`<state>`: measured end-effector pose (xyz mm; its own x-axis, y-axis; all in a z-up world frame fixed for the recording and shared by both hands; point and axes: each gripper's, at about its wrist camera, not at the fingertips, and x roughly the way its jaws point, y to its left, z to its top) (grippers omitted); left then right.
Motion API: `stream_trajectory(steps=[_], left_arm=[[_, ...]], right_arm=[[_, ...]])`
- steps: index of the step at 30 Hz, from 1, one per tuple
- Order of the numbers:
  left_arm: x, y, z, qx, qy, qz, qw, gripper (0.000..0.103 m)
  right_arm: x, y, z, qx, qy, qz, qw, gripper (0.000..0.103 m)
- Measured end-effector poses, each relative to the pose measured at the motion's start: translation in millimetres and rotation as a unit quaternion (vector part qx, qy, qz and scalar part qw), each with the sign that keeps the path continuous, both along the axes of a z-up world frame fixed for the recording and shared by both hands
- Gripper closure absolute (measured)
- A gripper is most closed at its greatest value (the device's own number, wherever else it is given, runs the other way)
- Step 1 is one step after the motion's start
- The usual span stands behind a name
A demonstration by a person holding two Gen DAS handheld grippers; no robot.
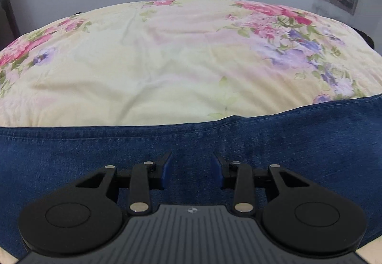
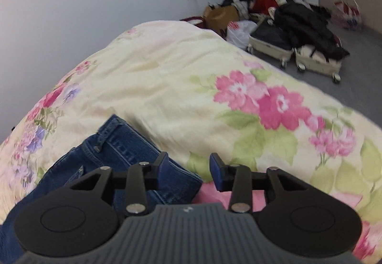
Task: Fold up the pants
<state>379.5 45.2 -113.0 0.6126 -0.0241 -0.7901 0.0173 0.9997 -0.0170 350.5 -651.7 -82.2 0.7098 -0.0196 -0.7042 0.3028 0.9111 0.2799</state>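
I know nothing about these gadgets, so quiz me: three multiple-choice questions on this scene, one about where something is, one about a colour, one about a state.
1. Where do the jeans lie?
A. on the floral quilt
B. on the grey floor
C. inside a suitcase

2. What colour are the jeans?
A. black
B. blue
C. beige

3. How does the right hand-held gripper stand?
A. shut on the waistband
B. shut on nothing
C. open, holding nothing

Answers:
1. A, the quilt shows around the denim in both views.
2. B, blue denim with pale stitching.
3. C, a clear gap separates its fingers, above the jeans' corner.
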Motion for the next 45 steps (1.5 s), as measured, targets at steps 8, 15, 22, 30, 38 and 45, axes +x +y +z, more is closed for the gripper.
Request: stream_trajectory(steps=[8, 15, 22, 30, 38, 45], left_arm=[[18.4, -11.5, -2.0, 0.02, -0.002, -0.037, 0.9991, 0.06], [34.2, 14.4, -21.5, 0.012, 0.017, -0.024, 0.9995, 0.06], [32.8, 24.7, -28.9, -0.011, 0.007, -0.032, 0.9994, 0.06], [33.4, 27.6, -29.0, -0.018, 0.01, -0.033, 0.9992, 0.061], [38.2, 23.7, -28.3, -0.008, 0.024, -0.03, 0.9992, 0.061], [42.4, 15.4, -28.3, 0.012, 0.031, -0.024, 0.9992, 0.061]], right_arm=[[77.0, 62.9, 10.7, -0.031, -0.004, 0.079, 0.996, 0.063], [134.1, 72.2, -21.4, 0.051, 0.073, -0.016, 0.996, 0.063], [146.7, 97.8, -17.1, 0.006, 0.025, 0.009, 1.0, 0.094], [160.2, 82.0, -19.0, 0.032, 0.076, 0.011, 0.997, 0.078], [154.7, 42.6, -7.6, 0.04, 0.064, 0.031, 0.997, 0.049], [151.0, 40.7, -57.0, 0.016, 0.098, 0.04, 0.994, 0.039]])
